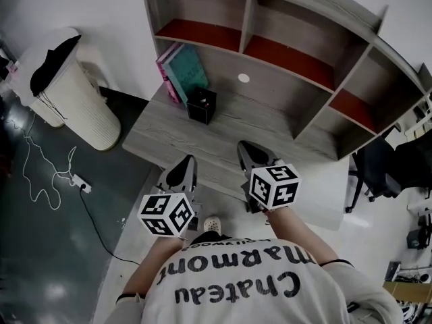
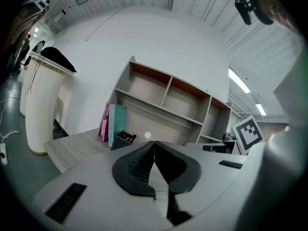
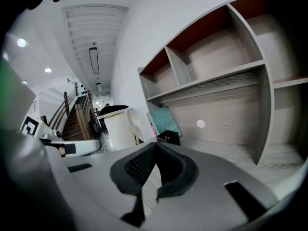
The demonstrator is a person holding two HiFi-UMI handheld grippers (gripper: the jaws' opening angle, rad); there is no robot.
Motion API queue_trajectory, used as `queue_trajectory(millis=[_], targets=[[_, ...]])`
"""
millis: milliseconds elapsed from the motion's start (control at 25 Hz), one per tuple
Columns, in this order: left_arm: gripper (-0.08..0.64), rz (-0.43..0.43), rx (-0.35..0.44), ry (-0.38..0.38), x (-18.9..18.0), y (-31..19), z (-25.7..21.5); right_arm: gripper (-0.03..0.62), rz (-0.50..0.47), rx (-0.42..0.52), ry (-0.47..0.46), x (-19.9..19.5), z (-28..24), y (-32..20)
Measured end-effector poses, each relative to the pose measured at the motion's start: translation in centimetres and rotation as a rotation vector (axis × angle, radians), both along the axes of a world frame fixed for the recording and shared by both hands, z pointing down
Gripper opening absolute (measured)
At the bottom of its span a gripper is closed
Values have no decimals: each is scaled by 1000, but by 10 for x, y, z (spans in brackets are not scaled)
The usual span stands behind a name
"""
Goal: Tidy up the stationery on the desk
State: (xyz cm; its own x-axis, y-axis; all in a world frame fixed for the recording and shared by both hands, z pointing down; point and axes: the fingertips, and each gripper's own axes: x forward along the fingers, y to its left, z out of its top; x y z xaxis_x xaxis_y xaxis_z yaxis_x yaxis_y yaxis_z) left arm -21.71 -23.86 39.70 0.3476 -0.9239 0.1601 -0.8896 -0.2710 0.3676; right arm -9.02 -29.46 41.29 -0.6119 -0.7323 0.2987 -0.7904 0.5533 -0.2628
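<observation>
Facing the desk (image 1: 169, 132), shirt (image 1: 237, 294) reads "Chateau Marmont".

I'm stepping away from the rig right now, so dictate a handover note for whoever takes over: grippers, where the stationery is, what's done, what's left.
Left gripper: shut, empty, over the desk's near edge.
Right gripper: shut, empty, beside the left one.
Things: the pink and teal books lean at the back left of the desk. The black pen holder stands in front of them, with pens in it.
Done: no loose stationery shows on the desk.
Left: probably nothing; look the desk over once before stopping.
</observation>
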Motion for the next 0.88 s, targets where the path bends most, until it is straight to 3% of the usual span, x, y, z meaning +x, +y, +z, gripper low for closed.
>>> queue_trajectory(millis=[880], targets=[[15,5,8,10,7,29,-5,11,23,-4,1,10,1,31]])
